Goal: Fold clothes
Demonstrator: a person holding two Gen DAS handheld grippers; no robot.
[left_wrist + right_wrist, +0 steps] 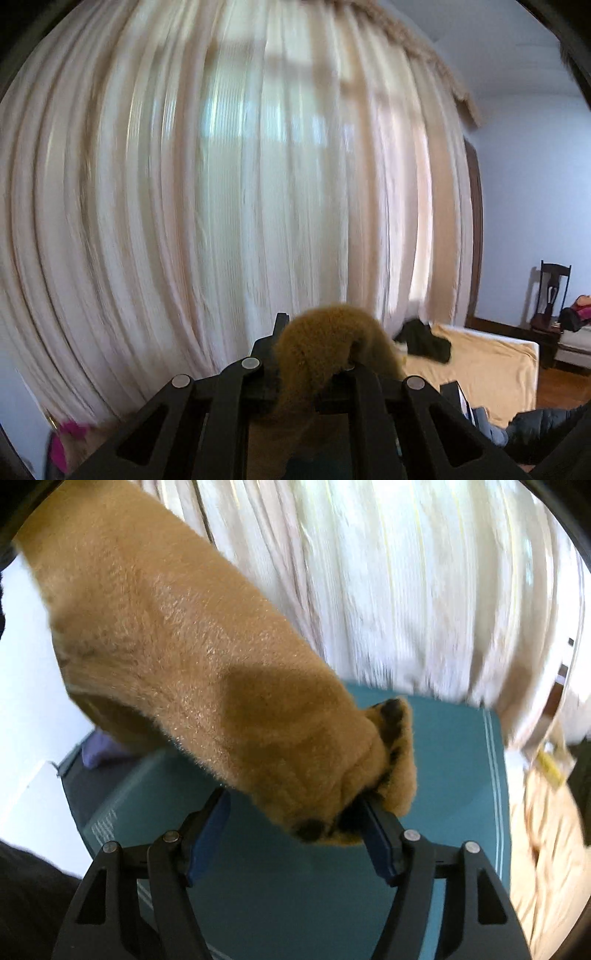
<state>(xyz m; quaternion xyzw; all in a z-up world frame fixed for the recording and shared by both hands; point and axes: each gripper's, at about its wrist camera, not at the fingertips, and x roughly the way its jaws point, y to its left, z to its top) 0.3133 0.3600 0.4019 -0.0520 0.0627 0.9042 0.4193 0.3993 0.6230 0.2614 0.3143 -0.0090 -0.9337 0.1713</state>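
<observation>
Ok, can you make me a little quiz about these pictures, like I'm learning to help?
1. True or false: the fuzzy brown garment lies flat on the teal surface.
2. What colour are the pads on the right tongs? A blue, B red, C green.
3. In the left wrist view, what lies on the cream bed?

Key:
1. False: it is lifted up off it.
2. A.
3. A dark garment.
</observation>
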